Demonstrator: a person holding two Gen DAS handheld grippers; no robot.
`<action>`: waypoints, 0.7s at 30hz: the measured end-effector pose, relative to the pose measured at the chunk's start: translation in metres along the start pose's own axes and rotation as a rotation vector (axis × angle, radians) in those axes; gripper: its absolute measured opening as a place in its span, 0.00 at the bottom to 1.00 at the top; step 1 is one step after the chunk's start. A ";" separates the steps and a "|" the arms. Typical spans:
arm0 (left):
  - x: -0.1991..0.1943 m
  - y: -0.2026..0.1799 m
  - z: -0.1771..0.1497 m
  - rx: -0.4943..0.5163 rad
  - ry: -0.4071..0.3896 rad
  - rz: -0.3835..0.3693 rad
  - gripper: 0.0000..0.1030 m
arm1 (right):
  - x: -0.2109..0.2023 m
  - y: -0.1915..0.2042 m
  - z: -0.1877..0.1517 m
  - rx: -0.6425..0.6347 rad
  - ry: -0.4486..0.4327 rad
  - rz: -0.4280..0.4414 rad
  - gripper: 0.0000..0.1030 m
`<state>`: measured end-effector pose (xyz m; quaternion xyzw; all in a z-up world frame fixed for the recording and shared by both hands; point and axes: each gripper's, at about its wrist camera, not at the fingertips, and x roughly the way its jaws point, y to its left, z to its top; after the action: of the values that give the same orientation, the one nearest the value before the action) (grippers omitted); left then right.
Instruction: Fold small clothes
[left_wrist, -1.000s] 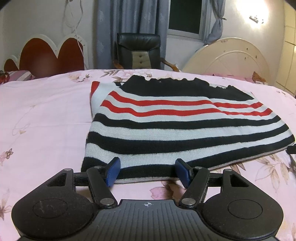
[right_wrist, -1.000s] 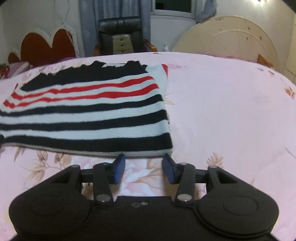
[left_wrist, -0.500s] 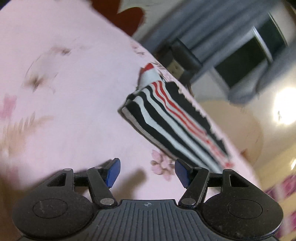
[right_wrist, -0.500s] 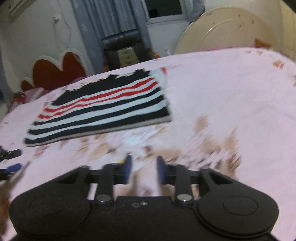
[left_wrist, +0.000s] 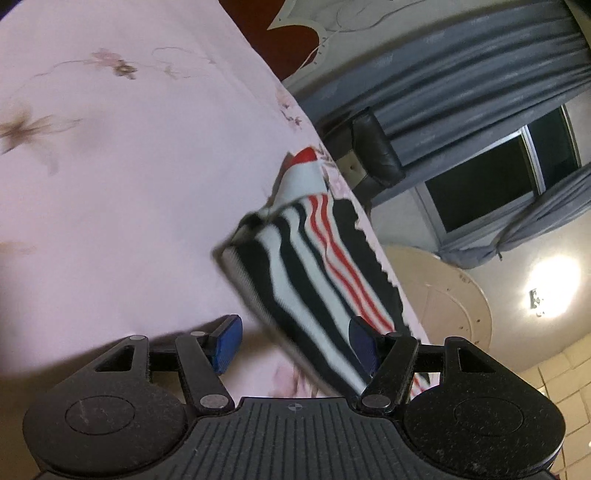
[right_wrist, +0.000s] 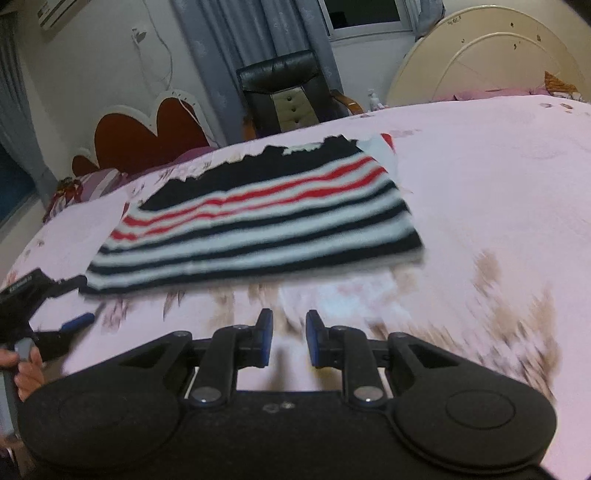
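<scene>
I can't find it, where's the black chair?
In the right wrist view, the black chair stands beyond the bed's far edge, behind the striped sweater, before the grey curtains.

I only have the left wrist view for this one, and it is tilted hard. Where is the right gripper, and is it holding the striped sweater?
Observer: No. The right gripper has a narrow gap between its fingers with nothing in it. It is over the bare pink bedsheet, short of the striped sweater's near hem.
Operator: Is the sweater lifted on that side?
Observer: The right wrist view shows it lying flat, with its near right corner down on the sheet.
Operator: Where does my left gripper sit?
Observer: The left gripper is at the sweater's near left corner, fingers apart.
</scene>
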<state>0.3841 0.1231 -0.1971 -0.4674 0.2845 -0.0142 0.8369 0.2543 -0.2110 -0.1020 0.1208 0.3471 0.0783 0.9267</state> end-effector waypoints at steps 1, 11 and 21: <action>0.003 -0.001 0.005 -0.006 -0.001 -0.002 0.63 | 0.008 0.004 0.006 0.000 -0.004 0.004 0.20; 0.049 -0.012 0.031 -0.023 -0.020 -0.045 0.63 | 0.066 0.036 0.057 -0.031 -0.021 0.065 0.20; 0.070 -0.004 0.032 -0.064 -0.020 -0.040 0.15 | 0.129 0.065 0.083 -0.119 0.004 0.100 0.07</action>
<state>0.4597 0.1256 -0.2140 -0.4995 0.2670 -0.0171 0.8240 0.4015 -0.1335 -0.1036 0.0824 0.3370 0.1455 0.9265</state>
